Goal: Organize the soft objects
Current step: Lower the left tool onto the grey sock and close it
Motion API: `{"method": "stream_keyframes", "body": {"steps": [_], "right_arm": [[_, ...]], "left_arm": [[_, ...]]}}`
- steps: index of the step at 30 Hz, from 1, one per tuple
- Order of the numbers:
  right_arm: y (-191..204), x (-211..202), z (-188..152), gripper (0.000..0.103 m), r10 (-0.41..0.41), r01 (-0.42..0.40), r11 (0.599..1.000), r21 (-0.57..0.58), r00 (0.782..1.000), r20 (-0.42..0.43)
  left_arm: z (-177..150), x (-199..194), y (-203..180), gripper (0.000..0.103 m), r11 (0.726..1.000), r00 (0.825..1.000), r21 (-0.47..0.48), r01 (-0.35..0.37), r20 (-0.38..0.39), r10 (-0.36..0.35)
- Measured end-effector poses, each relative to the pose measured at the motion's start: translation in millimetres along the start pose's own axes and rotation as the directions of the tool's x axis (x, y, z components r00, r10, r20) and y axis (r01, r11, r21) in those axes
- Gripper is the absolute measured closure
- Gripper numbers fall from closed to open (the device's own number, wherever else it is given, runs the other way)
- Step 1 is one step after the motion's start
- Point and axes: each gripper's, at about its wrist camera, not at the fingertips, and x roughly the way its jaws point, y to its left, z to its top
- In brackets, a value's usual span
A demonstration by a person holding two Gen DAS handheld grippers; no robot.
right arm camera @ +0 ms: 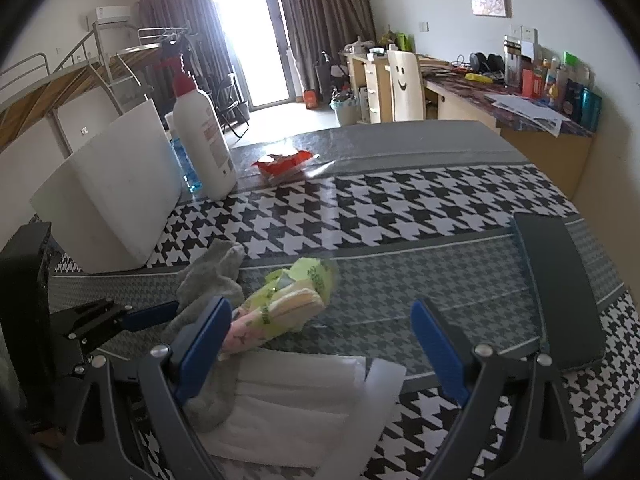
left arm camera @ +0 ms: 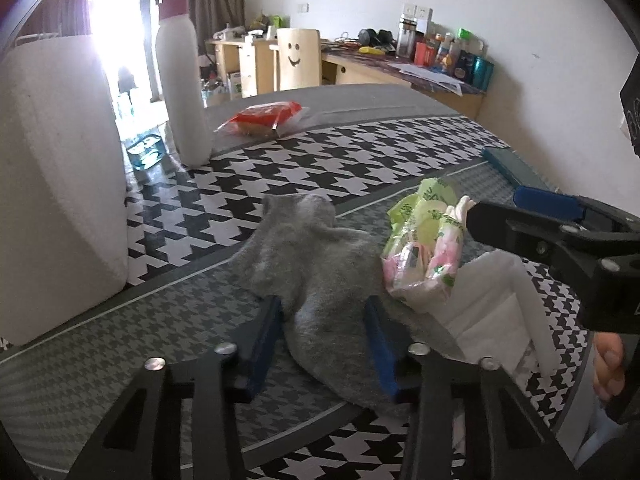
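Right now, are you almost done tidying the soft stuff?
Not yet. Nothing looks put away. The left gripper has its fingers on both sides of the grey sock. The right gripper is open, holding nothing. The tissue packet, the white cloth and the red packet are loose on the table.

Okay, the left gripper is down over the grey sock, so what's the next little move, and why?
Probably close the left gripper the rest of the way, then lift. Its blue pads already flank the grey sock, which bunches between them, though whether they pinch it is unclear. The right gripper stands wide open beside the tissue pack, holding nothing.
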Motion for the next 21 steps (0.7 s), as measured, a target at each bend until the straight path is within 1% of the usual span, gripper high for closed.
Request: {"method": "stream_keyframes", "body": {"steps": [1,3,5,7,12,17,19,20,21], "right_arm": [[0.8,2.0,0.0,0.009,0.002,-0.002,1.000,-0.002,1.000,-0.006],[1.9,5.3,0.0,0.009,0.004,-0.004,1.000,-0.003,1.000,-0.014],[2.5,7.1,-0.5,0.009,0.018,-0.018,1.000,-0.002,1.000,-0.014],[3.2,10.4,0.2,0.009,0.032,-0.032,0.999,0.000,0.999,-0.024],[8.5,19.1,1.6,0.009,0.052,-0.052,0.999,-0.007,0.997,-0.049],[10.3,23.4,1.9,0.009,0.068,-0.068,0.998,-0.002,0.996,-0.063],[10.2,22.5,2.7,0.009,0.077,-0.077,0.997,0.002,0.995,-0.059],[9.9,22.5,3.1,0.010,0.083,-0.083,0.997,0.003,0.995,-0.058],[10.2,22.5,3.5,0.013,0.088,-0.088,0.996,0.004,0.994,-0.059]], "left_arm": [[-0.2,-0.4,1.5,0.070,1.000,1.000,-0.005,-0.003,0.001,0.003],[-0.2,-1.3,5.2,0.074,1.000,1.000,-0.022,0.007,0.004,-0.007],[-0.2,-1.2,5.3,0.084,1.000,1.000,-0.022,0.013,0.004,-0.013],[-0.3,-1.6,4.4,0.087,1.000,1.000,-0.018,0.020,0.004,-0.020],[-1.5,-3.3,12.6,0.089,0.997,0.998,-0.061,0.056,0.010,-0.055],[-4.5,-8.8,13.3,0.089,0.996,0.998,-0.064,0.062,0.027,-0.061],[-6.1,-14.5,12.8,0.089,0.996,0.997,-0.057,0.069,0.049,-0.066],[-6.3,-15.5,12.3,0.089,0.996,0.996,-0.055,0.069,0.053,-0.066],[-6.6,-16.4,11.7,0.089,0.996,0.996,-0.052,0.067,0.056,-0.064]]}}
